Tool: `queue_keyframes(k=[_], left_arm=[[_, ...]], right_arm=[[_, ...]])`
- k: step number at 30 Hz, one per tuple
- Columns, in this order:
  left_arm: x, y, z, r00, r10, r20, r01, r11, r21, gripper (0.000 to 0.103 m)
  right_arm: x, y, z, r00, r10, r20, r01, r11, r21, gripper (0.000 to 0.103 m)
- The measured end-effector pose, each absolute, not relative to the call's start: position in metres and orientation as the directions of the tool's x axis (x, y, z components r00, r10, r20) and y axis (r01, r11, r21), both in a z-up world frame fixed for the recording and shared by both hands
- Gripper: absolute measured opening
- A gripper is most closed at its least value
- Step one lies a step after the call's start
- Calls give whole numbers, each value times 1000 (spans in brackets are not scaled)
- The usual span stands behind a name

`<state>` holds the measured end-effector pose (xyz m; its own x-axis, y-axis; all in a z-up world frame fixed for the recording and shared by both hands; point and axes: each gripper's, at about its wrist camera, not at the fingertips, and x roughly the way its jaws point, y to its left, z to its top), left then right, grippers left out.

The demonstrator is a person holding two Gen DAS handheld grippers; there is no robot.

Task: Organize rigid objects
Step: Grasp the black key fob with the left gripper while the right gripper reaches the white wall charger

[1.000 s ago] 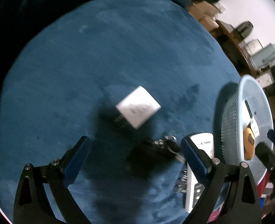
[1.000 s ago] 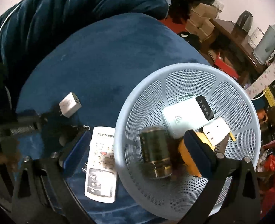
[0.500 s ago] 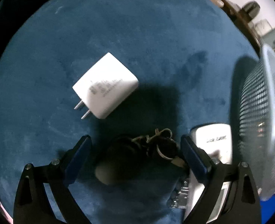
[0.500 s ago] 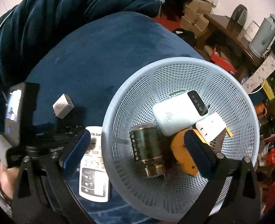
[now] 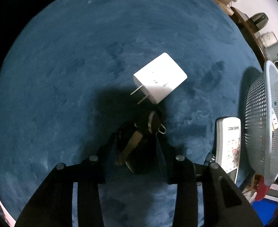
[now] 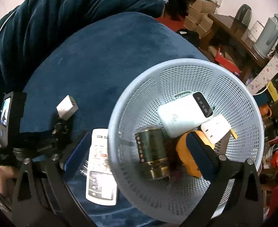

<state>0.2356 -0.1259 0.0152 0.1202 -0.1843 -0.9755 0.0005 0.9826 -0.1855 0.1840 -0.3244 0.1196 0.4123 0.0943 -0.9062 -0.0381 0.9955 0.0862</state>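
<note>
**Left jaws closed in around the key bunch beside the charger**

The left gripper (image 5: 137, 151) pointed steeply down at the blue plush surface (image 5: 82, 56), and its jaws had just been closing, drawn in narrow with the key bunch (image 5: 139, 145) between them. In the shadow it could not be told whether the pads already pressed on it. The bunch lay just beside the white charger (image 5: 160, 77), whose 2 prongs pointed toward it, and near the white remote (image 5: 228, 143), which rested against the foot of the pale mesh basket (image 5: 265, 113).

The right gripper (image 6: 137, 151) hung over the basket (image 6: 176, 71) with its jaws wide and nothing between them. Below it sat a power bank (image 6: 182, 113), a tin can (image 6: 152, 151), an orange object (image 6: 184, 151) and a white adapter (image 6: 215, 128).

The bunch would probably handle as a small, fairly light but loose cluster: a dark fob, a brass-coloured key (image 5: 131, 147) and metal rings (image 5: 162, 129) that swing freely. The metal parts look slippery and thin, so the bulkier fob body seems the safer place to take hold, letting key and rings dangle. The soft pile gives beneath the tips, which should help them get under. The charger looks rigid, light and smooth; its 2 flat broad faces would suit a grip, clear of the prongs.
</note>
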Motion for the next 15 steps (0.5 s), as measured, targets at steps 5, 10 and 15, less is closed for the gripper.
queue_keyframes(k=[5, 10, 15], left_arm=[[232, -128, 10, 142, -195, -970, 33, 981, -193, 60], [236, -131, 1, 125, -137, -983, 107, 987, -124, 51], [233, -110, 12, 110, -171, -979, 68, 984, -164, 41]], right_arm=[[182, -315, 119, 411, 102, -906, -59, 995, 85, 101], [181, -305, 117, 406, 106, -908, -89, 993, 76, 101], [183, -301, 117, 404, 126, -906, -95, 991, 95, 101]])
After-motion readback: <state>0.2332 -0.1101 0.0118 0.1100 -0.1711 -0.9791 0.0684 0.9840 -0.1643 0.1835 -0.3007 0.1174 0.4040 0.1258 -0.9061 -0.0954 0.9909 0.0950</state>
